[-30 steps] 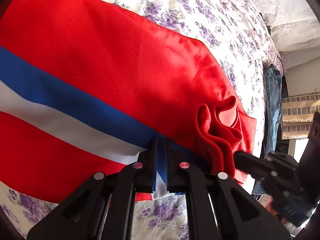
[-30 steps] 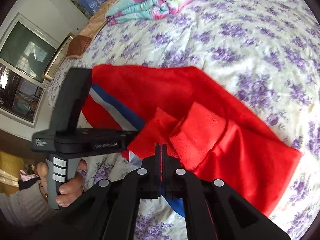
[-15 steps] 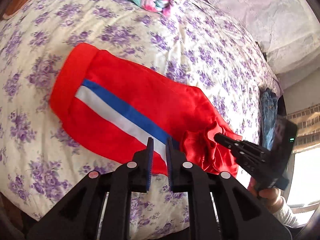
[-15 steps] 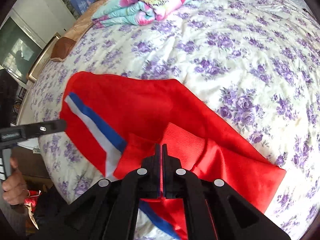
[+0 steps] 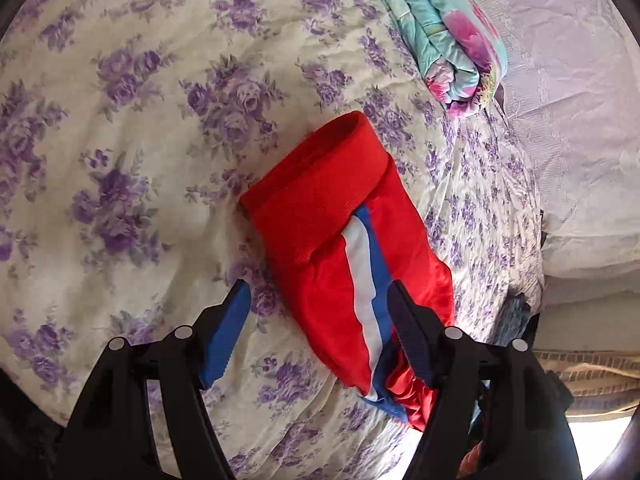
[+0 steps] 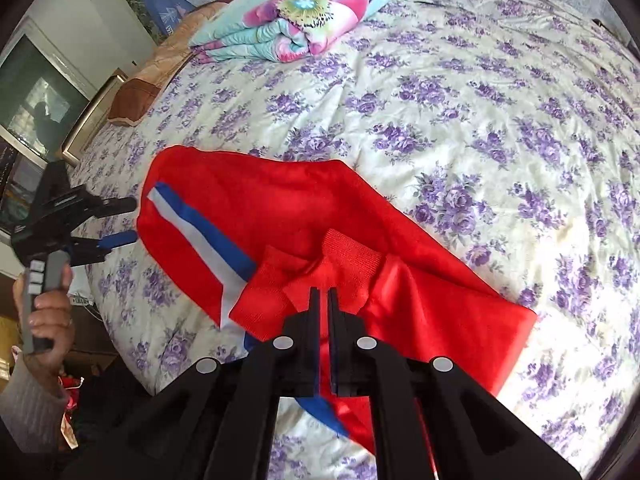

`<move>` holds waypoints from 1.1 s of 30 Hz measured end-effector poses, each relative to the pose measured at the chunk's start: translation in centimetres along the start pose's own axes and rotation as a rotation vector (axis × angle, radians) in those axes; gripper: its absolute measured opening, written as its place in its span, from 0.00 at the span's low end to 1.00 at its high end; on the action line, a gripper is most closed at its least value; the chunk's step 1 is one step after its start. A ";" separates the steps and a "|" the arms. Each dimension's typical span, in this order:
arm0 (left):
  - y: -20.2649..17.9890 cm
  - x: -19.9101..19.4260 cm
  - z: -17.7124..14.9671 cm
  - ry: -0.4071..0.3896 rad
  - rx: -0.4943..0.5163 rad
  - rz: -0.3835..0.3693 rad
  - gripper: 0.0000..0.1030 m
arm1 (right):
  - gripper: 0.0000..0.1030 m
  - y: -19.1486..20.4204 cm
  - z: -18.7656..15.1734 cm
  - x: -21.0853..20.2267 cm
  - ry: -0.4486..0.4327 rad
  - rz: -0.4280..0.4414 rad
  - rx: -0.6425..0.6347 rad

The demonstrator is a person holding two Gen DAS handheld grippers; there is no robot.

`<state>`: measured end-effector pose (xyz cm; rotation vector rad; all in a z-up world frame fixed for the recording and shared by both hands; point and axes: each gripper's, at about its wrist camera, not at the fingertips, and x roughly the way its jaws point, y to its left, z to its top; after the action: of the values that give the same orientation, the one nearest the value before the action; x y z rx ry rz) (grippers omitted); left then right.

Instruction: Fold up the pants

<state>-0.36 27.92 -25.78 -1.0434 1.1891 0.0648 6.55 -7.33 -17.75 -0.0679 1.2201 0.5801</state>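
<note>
I've let go with the left gripper point(image 5: 318, 312): it was pinching the stripe a second ago, now spread wide and pulled back, off the pants point(image 5: 344, 240). Right gripper point(image 6: 323, 300) still nearly closed at the ribbed cuff point(image 6: 348, 256); can't tell if it pinches. Pants lie folded on the bed point(image 6: 480, 100) near edge; smooth red satin, blue-white stripe. Fold looks placed.

Red pants point(image 6: 304, 216) of soft matt cloth lie on a cotton-look floral bedsheet point(image 6: 500, 92), their ribbed knit cuffs point(image 6: 352, 256) coarser than the smooth legs; a satiny white-and-blue stripe point(image 5: 366, 280) shows a slight sheen. At 12 o'clock, a folded quilt point(image 6: 296, 12) looks smooth and printed. The right gripper point(image 6: 324, 300) is matt black plastic with silver metal pins; the left gripper point(image 5: 320, 312) carries ridged blue pads point(image 5: 228, 332).
</note>
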 end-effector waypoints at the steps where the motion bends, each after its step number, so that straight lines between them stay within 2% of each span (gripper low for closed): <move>1: 0.2 1.1 0.3 0.015 -0.018 -0.010 0.67 | 0.05 0.0 -0.4 -0.8 -0.005 0.001 0.001; 3: 0.5 3.3 0.9 0.039 -0.039 -0.012 0.67 | 0.05 -0.1 -0.9 -1.9 -0.018 0.007 0.018; 5: -0.3 4.4 1.5 0.007 -0.043 -0.001 0.70 | 0.05 -0.5 -1.4 -2.5 -0.027 0.013 0.043; 6: -1.1 4.4 1.8 -0.019 -0.022 0.006 0.61 | 0.05 -0.6 -1.5 -2.6 -0.028 0.012 0.054; 7: -2.1 4.5 2.1 -0.015 0.011 0.021 0.38 | 0.05 -0.9 -1.7 -2.5 -0.028 0.010 0.066; 9: -4.1 4.2 2.1 -0.014 0.072 0.008 0.31 | 0.05 -1.3 -2.4 -1.9 -0.017 0.008 0.088; 10: -5.4 3.8 1.7 -0.030 0.131 0.030 0.29 | 0.05 -1.5 -2.5 -1.6 -0.007 0.016 0.092; 14: -10.6 2.1 -0.8 -0.082 0.361 0.114 0.28 | 0.05 -0.3 -3.0 -0.2 0.031 0.134 0.073; 19: -15.8 -0.3 -5.2 -0.140 0.598 0.145 0.28 | 0.05 3.2 -2.0 3.8 0.076 0.231 0.003; 22: -16.6 -1.1 -6.8 -0.136 0.644 0.110 0.28 | 0.05 4.7 -1.5 6.6 0.088 0.284 -0.008; 26: -16.9 -0.3 -7.3 -0.110 0.660 0.110 0.28 | 0.02 5.5 -2.1 11.2 0.189 0.229 -0.021; 29: -16.3 1.0 -7.6 -0.079 0.655 0.115 0.28 | 0.05 5.4 -2.0 11.3 0.211 0.252 0.010; 31: -16.0 1.3 -7.7 -0.069 0.650 0.113 0.28 | 0.05 4.8 -0.9 9.9 0.158 0.263 0.041; 33: -15.9 1.3 -7.8 -0.066 0.644 0.109 0.28 | 0.05 3.7 1.0 8.4 0.083 0.218 0.069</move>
<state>3.20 13.09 -16.78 -0.4071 1.0978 -0.1877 7.55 -0.57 -23.96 0.1008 1.3370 0.7297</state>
